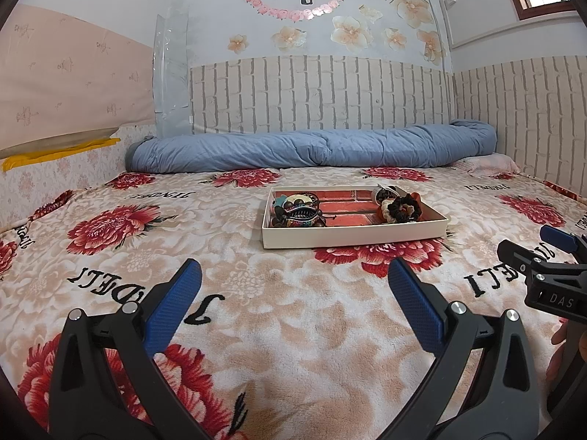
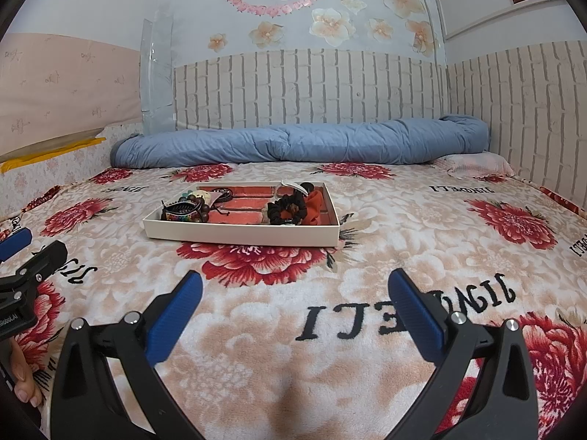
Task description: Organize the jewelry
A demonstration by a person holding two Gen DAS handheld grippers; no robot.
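Lying flat on blanket [image 1: 227, 293], tray [image 1: 352, 234] w/ jewelry runs left-right; both grippers' fingers spread, empty.

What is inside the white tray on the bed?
In the white tray: a heap with a hair clip and wooden beads at one end, a black scrunchie and an orange one at the other. Whatever lies under the heaps is hidden.

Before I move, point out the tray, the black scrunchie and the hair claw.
tray [image 2: 242, 236]: right wrist view, front wall.
black scrunchie [image 2: 284, 209]: right wrist view, its ruffled middle.
hair claw [image 1: 301, 213]: left wrist view, its toothed edge.
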